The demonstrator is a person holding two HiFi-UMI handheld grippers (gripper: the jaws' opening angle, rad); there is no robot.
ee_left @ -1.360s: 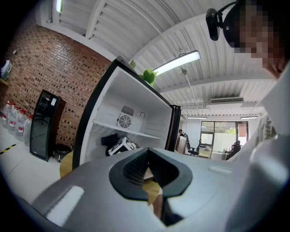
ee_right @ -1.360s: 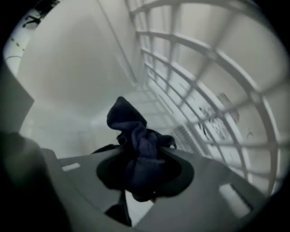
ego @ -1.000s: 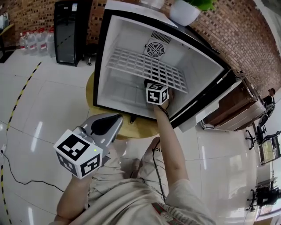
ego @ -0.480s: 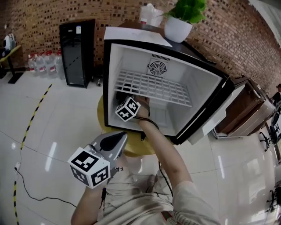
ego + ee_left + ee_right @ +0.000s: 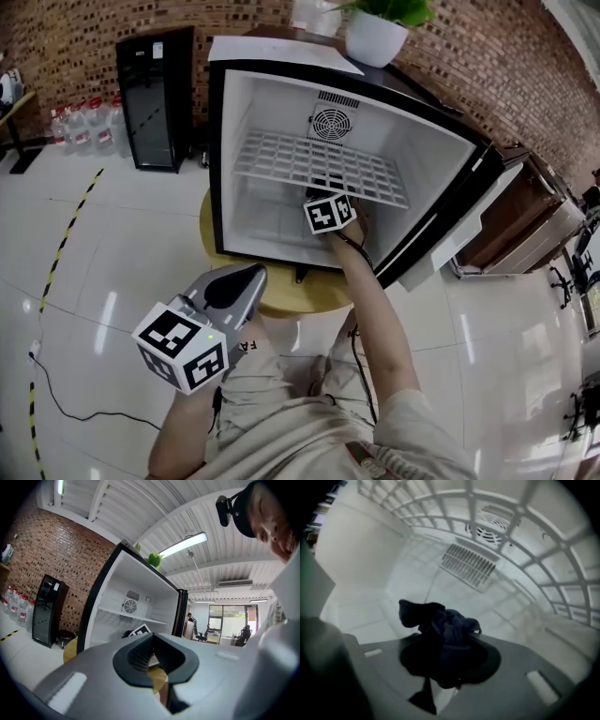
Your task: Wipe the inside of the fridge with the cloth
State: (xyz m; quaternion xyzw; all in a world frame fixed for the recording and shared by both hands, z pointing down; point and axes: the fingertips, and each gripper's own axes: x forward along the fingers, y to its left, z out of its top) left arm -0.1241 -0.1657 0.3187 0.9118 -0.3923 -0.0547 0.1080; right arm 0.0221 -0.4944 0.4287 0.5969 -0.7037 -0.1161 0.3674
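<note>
Jaws of the right gripper (image 5: 447,660) are pinching the cloth (image 5: 443,623) inside the fridge (image 5: 258,141), the left gripper (image 5: 152,660) jaws sitting closed, empty.

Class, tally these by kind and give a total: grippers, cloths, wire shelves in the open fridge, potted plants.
Grippers: 2, the left gripper and the right gripper
Cloth: 1
Wire shelf: 1
Potted plant: 1
Total: 5
</note>
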